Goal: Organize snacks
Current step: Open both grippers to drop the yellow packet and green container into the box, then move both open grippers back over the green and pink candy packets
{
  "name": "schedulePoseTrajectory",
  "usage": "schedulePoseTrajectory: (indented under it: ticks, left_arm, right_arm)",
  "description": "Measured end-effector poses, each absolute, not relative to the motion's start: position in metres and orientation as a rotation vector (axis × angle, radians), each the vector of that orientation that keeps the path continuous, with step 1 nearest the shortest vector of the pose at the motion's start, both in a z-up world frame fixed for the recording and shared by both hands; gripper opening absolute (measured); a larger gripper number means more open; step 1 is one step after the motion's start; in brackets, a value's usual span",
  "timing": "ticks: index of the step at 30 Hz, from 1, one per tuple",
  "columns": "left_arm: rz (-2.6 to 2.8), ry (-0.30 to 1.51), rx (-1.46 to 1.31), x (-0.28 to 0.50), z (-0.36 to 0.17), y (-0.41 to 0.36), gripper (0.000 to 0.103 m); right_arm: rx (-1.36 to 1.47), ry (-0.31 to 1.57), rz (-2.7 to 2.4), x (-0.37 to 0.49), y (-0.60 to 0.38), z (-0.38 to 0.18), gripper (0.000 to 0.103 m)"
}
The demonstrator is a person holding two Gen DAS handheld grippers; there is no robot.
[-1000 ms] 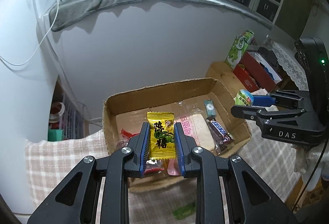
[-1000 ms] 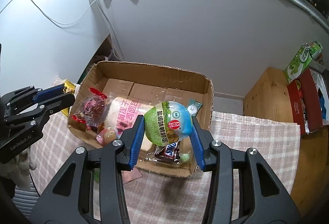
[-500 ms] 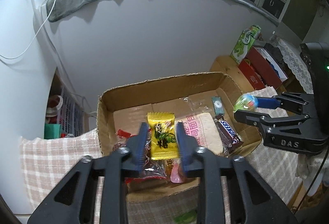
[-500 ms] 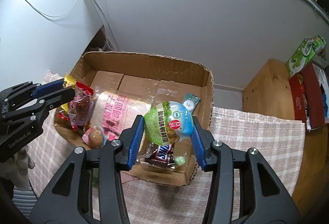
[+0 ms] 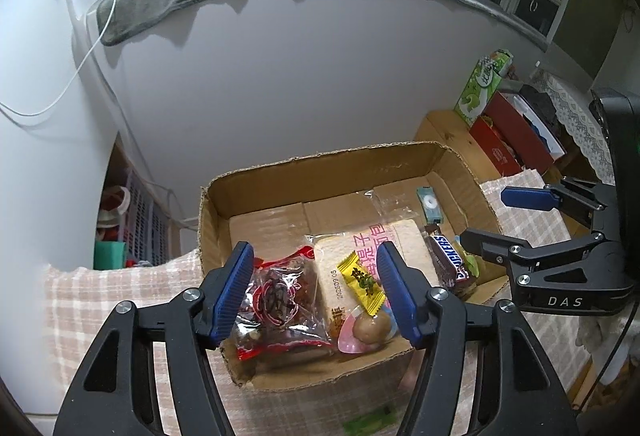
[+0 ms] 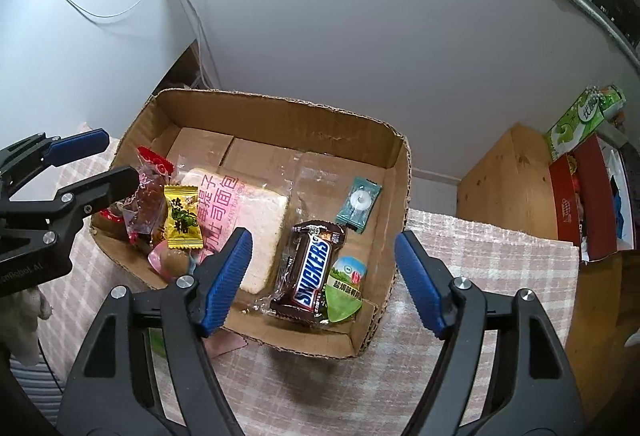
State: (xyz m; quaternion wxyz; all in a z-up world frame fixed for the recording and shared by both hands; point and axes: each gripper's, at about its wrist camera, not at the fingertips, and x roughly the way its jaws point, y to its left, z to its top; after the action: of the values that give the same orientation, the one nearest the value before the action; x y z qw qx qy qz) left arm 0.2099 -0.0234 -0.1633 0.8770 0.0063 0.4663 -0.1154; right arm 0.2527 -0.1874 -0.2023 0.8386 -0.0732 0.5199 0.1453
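A checked cloth (image 6: pixel 480 256) covers the table below a pale wall, and on it sits the open cardboard box (image 6: pixel 280 108) that takes the snacks. Both grippers hang over it, their jaws having just been opening. The left gripper (image 5: pixel 316 290) stands apart, its yellow candy (image 5: pixel 360 282) lying loose on the bread packet (image 6: pixel 248 204). The right gripper (image 6: pixel 324 276) is likewise apart, its green egg pack (image 6: pixel 344 288) dropped at the box's 5 o'clock corner beside the Snickers bar (image 6: pixel 312 268). Lifting straight up would likely avoid snagging wrappers.

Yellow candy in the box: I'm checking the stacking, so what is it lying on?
The yellow candy lies on the pink-printed bread pack, its lower end over a pink-wrapped snack. Anything beneath those on the cardboard box floor is covered.
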Motion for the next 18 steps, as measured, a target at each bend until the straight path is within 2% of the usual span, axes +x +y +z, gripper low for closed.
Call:
schedulePoseTrajectory:
  ticks: [18]
  left_arm:
    - [-0.241, 0.928, 0.037, 0.192, -0.145, -0.028, 0.063]
  right_arm:
    - [-0.138, 1.065, 0.293, 0.232, -0.194, -0.184, 0.077]
